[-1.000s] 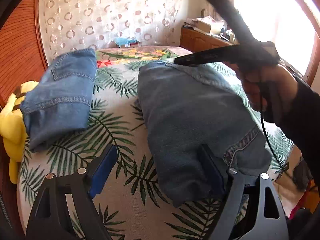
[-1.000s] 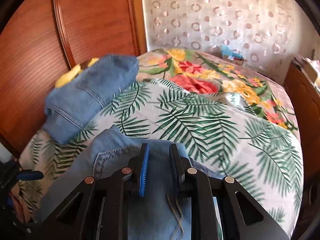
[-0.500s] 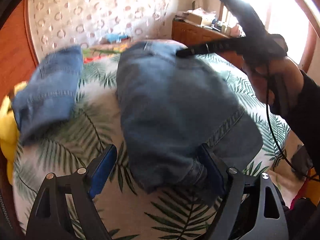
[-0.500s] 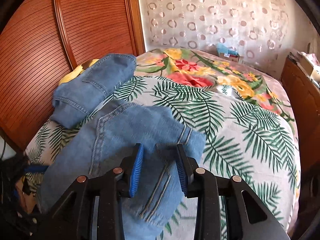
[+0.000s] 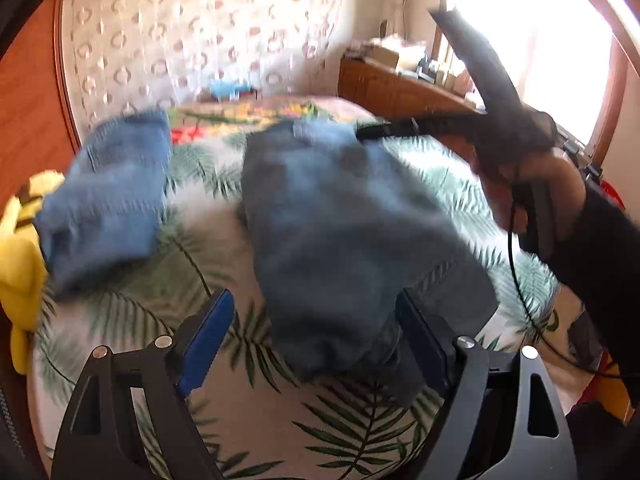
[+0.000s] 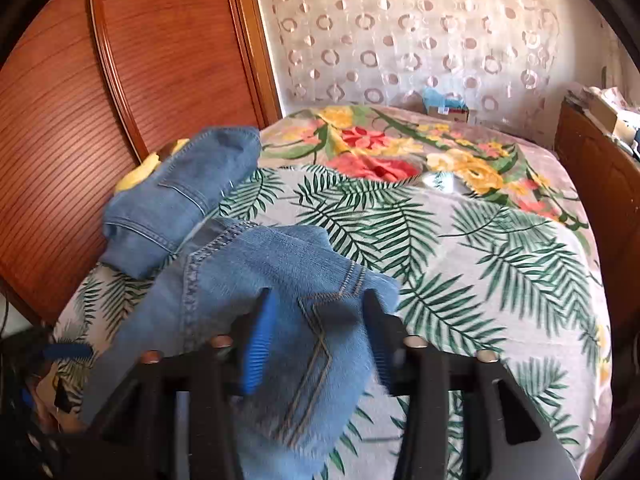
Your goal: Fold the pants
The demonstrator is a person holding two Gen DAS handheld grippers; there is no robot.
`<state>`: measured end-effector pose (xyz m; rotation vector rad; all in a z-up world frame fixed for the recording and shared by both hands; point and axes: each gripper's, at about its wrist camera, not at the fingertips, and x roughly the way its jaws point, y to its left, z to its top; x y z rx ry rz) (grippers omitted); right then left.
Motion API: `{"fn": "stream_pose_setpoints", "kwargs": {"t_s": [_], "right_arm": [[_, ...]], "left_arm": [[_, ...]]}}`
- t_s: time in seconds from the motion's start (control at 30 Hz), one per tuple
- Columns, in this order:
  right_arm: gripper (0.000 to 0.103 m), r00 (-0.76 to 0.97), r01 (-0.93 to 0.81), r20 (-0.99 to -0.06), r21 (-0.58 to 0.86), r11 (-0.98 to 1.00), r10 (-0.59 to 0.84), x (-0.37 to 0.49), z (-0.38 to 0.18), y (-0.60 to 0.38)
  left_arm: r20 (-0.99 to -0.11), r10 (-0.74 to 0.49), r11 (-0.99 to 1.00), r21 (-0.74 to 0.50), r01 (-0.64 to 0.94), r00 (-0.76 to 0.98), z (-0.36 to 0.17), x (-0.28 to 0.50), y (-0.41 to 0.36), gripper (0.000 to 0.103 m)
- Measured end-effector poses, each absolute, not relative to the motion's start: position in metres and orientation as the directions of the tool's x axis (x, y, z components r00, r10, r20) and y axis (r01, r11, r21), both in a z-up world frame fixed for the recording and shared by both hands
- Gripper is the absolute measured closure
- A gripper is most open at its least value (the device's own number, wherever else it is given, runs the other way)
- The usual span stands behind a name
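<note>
right hand-held gripper point(image 6: 316, 344) widened, released | left point(image 5: 316, 340) agape | pants point(image 5: 352, 232) blurred, seemingly folded

Matt denim pants point(image 6: 256, 280) on printed cloth bedspread point(image 6: 460, 248); glossy ribbed wood headboard point(image 6: 120, 80).

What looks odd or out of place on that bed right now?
A yellow plush toy is wedged at the bed's edge, half buried under a folded pair of jeans. The jeans being folded lie bunched and crooked, not flat. Nothing looks spilled or damaged.
</note>
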<state>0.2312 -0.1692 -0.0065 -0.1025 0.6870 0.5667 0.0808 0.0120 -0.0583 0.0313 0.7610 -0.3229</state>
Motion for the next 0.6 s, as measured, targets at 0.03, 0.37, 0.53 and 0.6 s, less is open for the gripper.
{"fn": "stream_pose_setpoints", "kwargs": {"t_s": [0.03, 0.37, 0.53, 0.6], "right_arm": [[0.04, 0.628, -0.53, -0.62, 0.102, 0.842, 0.47, 0.227, -0.003, -0.174], [0.017, 0.509, -0.539, -0.671, 0.239, 0.808, 0.539, 0.243, -0.029, -0.201], [0.015, 0.438, -0.552, -0.663, 0.334, 0.764, 0.607, 0.261, -0.041, -0.202], [0.015, 0.405, -0.567, -0.668, 0.353, 0.744, 0.625, 0.267, -0.045, -0.198]], "left_arm": [[-0.67, -0.279, 0.95, -0.089, 0.299, 0.687, -0.05, 0.083, 0.013, 0.019], [-0.688, -0.219, 0.966, -0.05, 0.255, 0.691, -0.038, 0.186, 0.017, 0.019], [-0.76, -0.229, 0.965, -0.097, 0.242, 0.608, -0.072, 0.225, 0.021, 0.019], [-0.77, -0.256, 0.96, -0.132, 0.246, 0.584, -0.082, 0.228, 0.023, 0.019]]}}
